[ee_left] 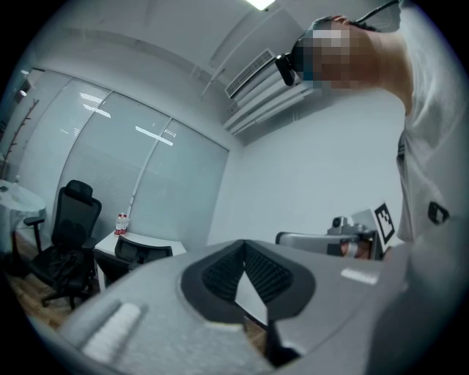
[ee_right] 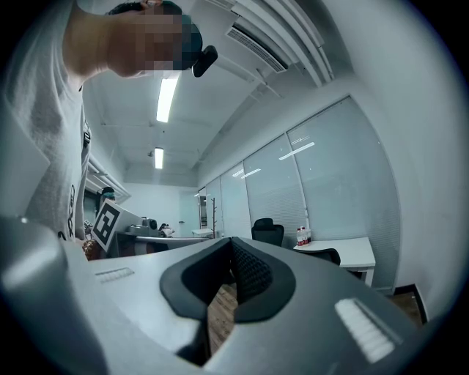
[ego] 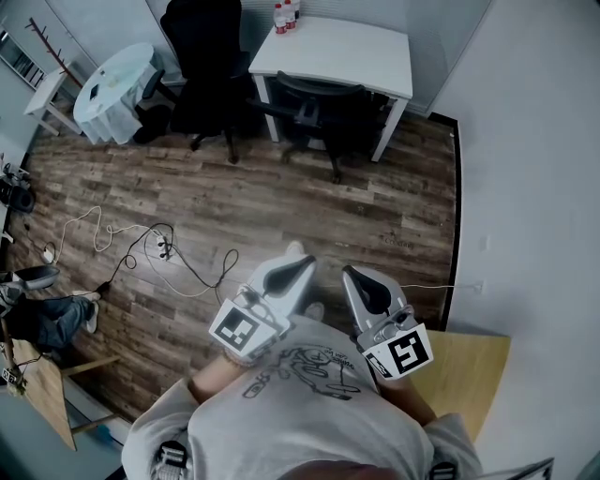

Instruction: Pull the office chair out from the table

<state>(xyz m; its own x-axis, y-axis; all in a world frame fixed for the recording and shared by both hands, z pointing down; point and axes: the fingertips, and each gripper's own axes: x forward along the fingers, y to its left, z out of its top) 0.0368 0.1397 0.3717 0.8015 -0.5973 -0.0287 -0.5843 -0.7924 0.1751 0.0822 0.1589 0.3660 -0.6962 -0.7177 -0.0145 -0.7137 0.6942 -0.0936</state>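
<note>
A black office chair (ego: 323,108) is tucked under the white table (ego: 375,56) at the far end of the room, well away from both grippers. It shows small in the left gripper view as the office chair (ee_left: 139,250) and in the right gripper view as the chair's back (ee_right: 328,255) beside the white table (ee_right: 355,250). My left gripper (ego: 302,270) and right gripper (ego: 361,281) are held side by side close to my chest, pointing level toward the table. Both the left gripper (ee_left: 244,245) and the right gripper (ee_right: 231,242) are shut with nothing in them.
A second, high-backed black chair (ego: 202,66) stands left of the table, with bottles (ego: 286,14) on the table's back corner. A round cloth-covered table (ego: 117,89) is at far left. Cables (ego: 159,248) trail over the wooden floor. A wooden tabletop (ego: 469,375) is at my right, and a seated person's legs (ego: 47,319) are at left.
</note>
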